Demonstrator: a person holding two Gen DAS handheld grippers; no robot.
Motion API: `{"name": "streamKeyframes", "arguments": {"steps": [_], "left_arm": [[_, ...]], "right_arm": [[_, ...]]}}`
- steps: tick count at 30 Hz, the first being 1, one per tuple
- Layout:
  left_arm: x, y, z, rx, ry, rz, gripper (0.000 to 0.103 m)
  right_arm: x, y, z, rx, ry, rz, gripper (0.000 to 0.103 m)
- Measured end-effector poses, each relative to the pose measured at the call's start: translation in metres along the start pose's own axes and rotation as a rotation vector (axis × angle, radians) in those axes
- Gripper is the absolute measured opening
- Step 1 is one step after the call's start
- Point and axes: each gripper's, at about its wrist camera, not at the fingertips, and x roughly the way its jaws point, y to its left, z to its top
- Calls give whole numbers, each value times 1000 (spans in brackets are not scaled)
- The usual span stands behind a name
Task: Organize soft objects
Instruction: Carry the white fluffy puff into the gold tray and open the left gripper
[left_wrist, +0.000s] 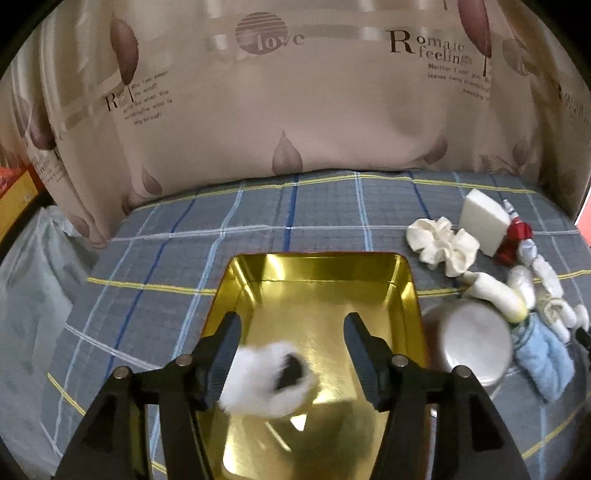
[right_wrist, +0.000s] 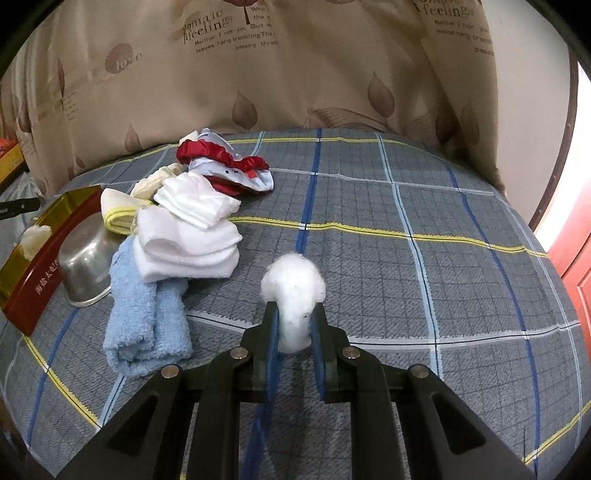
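Left gripper (left_wrist: 291, 354) spread wide over gold tin (left_wrist: 406, 295), blurred white fluffy piece (left_wrist: 266, 384) loose between its fingers; right gripper (right_wrist: 294, 321) pinches cotton ball (right_wrist: 293, 284).

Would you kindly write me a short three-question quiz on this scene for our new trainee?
1. True or false: the right hand-held gripper is shut on a white cotton ball.
2. Which item lies nearest the upturned metal bowl? A) blue towel B) red scrunchie C) red door
3. Fill in: a blurred white fluffy piece sits between the open jaws of the left hand-held gripper, over the golden ____.

Key: 1 true; 2 A; 3 tray.
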Motion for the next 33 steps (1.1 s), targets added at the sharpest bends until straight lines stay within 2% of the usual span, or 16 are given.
{"name": "streamKeyframes", "arguments": {"steps": [9, 16, 22, 29, 33], "left_arm": [[3, 10, 1, -25, 5, 17, 60], [-20, 1, -3, -23, -3, 7, 60], [-55, -9, -17, -34, -13, -8, 60], [-106, 1, -65, -170, 20, -43, 60], [-126, 5, -100, -193, 53, -41, 60]], "right_arm": [[2, 0, 0, 3, 5, 0, 16], [2, 0, 0, 4, 6, -1, 16], [5, -1, 0, 12, 20, 11, 16], [11, -9, 1, 46, 69, 55, 16], [1, -11, -3, 82, 85, 76, 15]]}}
